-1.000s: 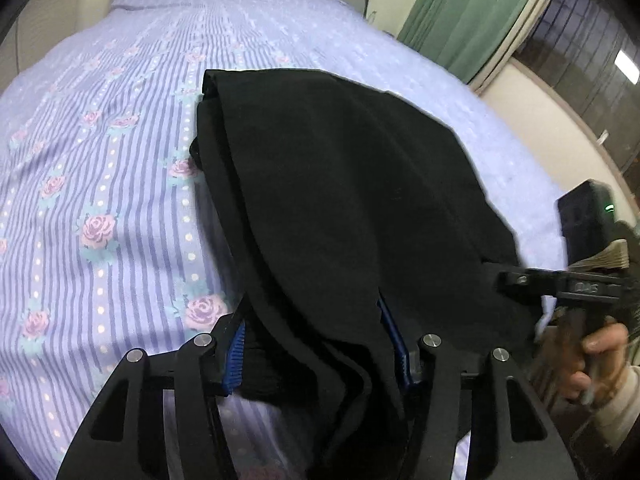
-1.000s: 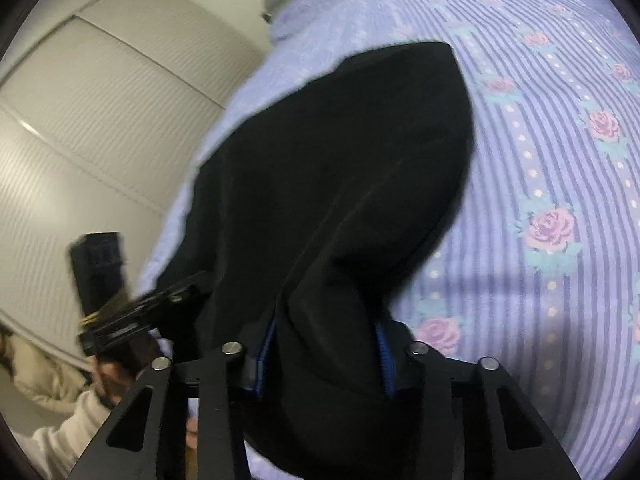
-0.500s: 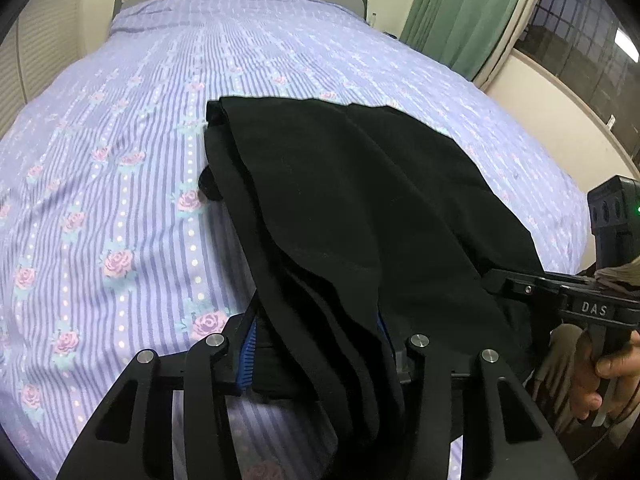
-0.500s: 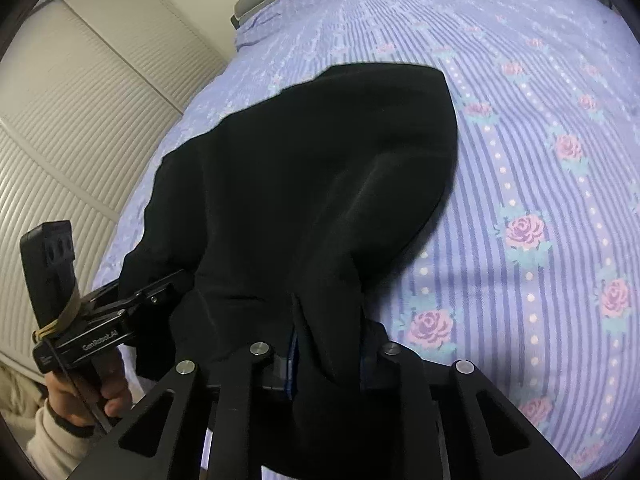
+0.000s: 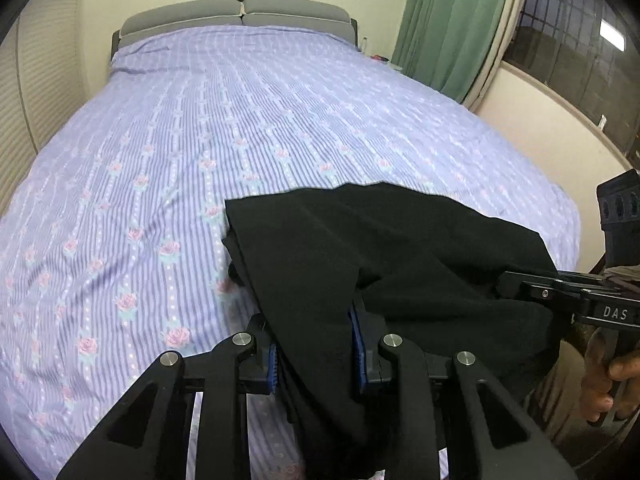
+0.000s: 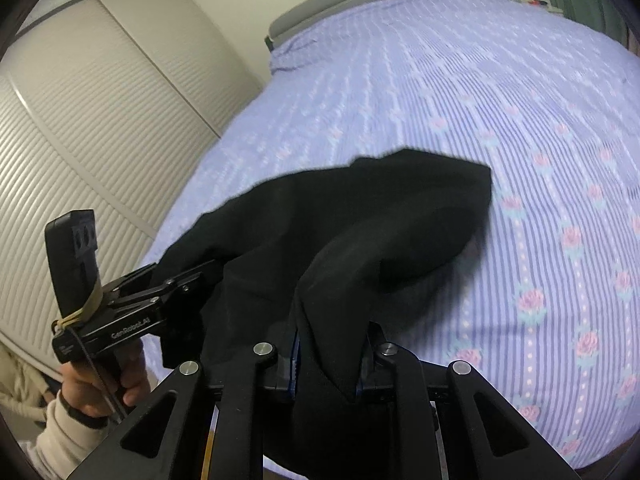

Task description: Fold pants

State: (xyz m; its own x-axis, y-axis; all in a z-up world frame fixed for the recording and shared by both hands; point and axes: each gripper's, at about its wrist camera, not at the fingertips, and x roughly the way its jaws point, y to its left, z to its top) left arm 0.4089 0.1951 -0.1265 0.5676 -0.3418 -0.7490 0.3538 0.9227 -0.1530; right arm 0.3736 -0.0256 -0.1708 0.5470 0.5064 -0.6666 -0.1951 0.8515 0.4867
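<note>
Drawn back toward the near edge of the bed since a second ago: black pants [image 5: 360, 256], once reaching far up the striped cover, now bunched low and close to both tools. Nearest, left gripper [image 5: 316, 354] clamped on a thick fold of the pants, blue pads [image 5: 273, 364] pressed to the cloth on either side, loose fabric hanging below. Same on the other side: right gripper [image 6: 326, 360] pinching another hanging fold, cloth draped over its fingers. Between the two grips, sagging black cloth, slightly blurred at the edges. Just beyond, far end of the pants lying on the bedspread [image 5: 200, 140], lilac stripes with pink roses. Off to the side in each view, the opposite tool held by a hand [image 6: 100, 384] with a cream sleeve. Farther back, bare bedspread up to a grey headboard [image 5: 236, 14]. Beyond that, pale wall, green curtain [image 5: 448, 20] by a dark window, and slatted closet doors [image 6: 80, 128] on the other side.
</note>
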